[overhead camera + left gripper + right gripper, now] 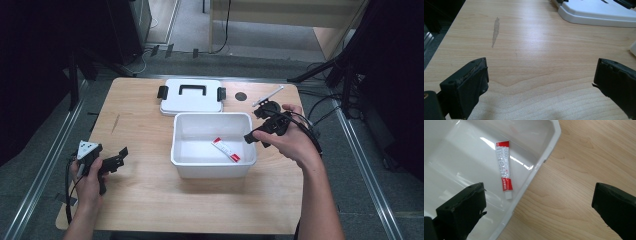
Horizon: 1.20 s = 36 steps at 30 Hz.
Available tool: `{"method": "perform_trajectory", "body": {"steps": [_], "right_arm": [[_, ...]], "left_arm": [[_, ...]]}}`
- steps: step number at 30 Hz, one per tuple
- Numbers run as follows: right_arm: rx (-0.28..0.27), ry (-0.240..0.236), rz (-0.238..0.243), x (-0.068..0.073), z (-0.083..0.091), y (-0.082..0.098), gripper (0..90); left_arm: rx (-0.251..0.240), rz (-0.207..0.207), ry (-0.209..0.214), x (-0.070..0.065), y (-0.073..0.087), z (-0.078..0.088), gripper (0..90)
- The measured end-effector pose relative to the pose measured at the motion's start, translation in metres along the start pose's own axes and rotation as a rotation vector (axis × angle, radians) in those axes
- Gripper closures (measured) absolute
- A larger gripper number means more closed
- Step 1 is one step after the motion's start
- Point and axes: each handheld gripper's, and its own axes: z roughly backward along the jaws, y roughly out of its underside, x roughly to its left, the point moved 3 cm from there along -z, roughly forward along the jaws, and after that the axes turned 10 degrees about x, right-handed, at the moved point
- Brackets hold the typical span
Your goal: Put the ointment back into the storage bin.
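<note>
The light falls from above and is even on my desk [145,200], while the room around it stays dark. White glare streaks lie on the floor of the white box [534,167]. My near tongs look soft and unsharp, but the wood grain is clear.

lid [599,12] cut off by edge

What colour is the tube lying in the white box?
The tube is red and white, clearest in the right gripper view.
</note>
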Motion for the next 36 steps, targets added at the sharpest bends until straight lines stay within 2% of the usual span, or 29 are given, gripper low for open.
{"method": "perform_trajectory", "body": {"steps": [2,3,9,14,15,17,18,21,22,23,24,26,27,30,35,36], "right_arm": [[-0.004,-0.001,-0.005,-0.001,0.0,0.002,0.0],[-0.02,0.0,-0.023,-0.006,0.001,0.007,0.0],[-0.045,0.011,-0.039,-0.015,-0.003,0.02,0.0],[-0.085,0.004,-0.084,-0.024,-0.01,0.035,0.0],[-0.116,0.0,-0.1,-0.028,-0.011,0.042,0.0],[-0.13,0.0,-0.112,-0.029,-0.011,0.045,0.0],[-0.158,0.001,-0.13,-0.033,-0.012,0.052,0.0],[-0.177,0.004,-0.147,-0.035,-0.013,0.058,0.0],[-0.194,0.025,-0.156,-0.039,-0.016,0.065,0.0],[-0.194,0.025,-0.156,-0.039,-0.016,0.065,0.0],[-0.21,0.049,-0.175,-0.042,-0.019,0.071,0.0],[-0.219,0.054,-0.18,-0.043,-0.02,0.073,0.0],[-0.244,0.062,-0.201,-0.046,-0.025,0.079,0.0],[-0.265,0.082,-0.223,-0.049,-0.032,0.087,0.0],[-0.306,0.108,-0.23,-0.051,-0.039,0.096,0.0],[-0.337,0.123,-0.236,-0.052,-0.043,0.1,0.0]], "left_arm": [[0.0,0.0,0.0,0.0,0.0,0.0,0.3],[0.002,-0.001,0.001,0.0,0.0,0.0,0.3],[0.007,0.002,0.003,-0.001,0.0,0.0,0.3],[0.006,0.002,0.003,-0.001,0.0,0.0,0.3],[0.007,0.002,0.003,-0.001,0.0,0.0,0.3],[0.006,0.002,0.003,-0.001,0.0,0.0,0.3],[0.007,0.002,0.003,0.0,0.0,0.0,0.3],[0.006,0.002,0.003,-0.001,0.0,0.0,0.3],[0.007,0.002,0.003,0.0,0.0,0.0,0.3],[0.007,0.002,0.003,0.0,0.0,0.0,0.3],[0.007,0.002,0.003,-0.001,0.0,0.0,0.3],[0.009,0.001,0.003,-0.001,0.0,0.0,0.3],[0.009,0.0,0.002,-0.001,0.0,0.0,0.3],[0.01,0.001,0.002,-0.001,0.0,0.0,0.3],[0.01,-0.001,0.002,-0.001,0.0,0.0,0.3],[0.01,-0.001,0.002,-0.001,0.0,0.0,0.3]]}}
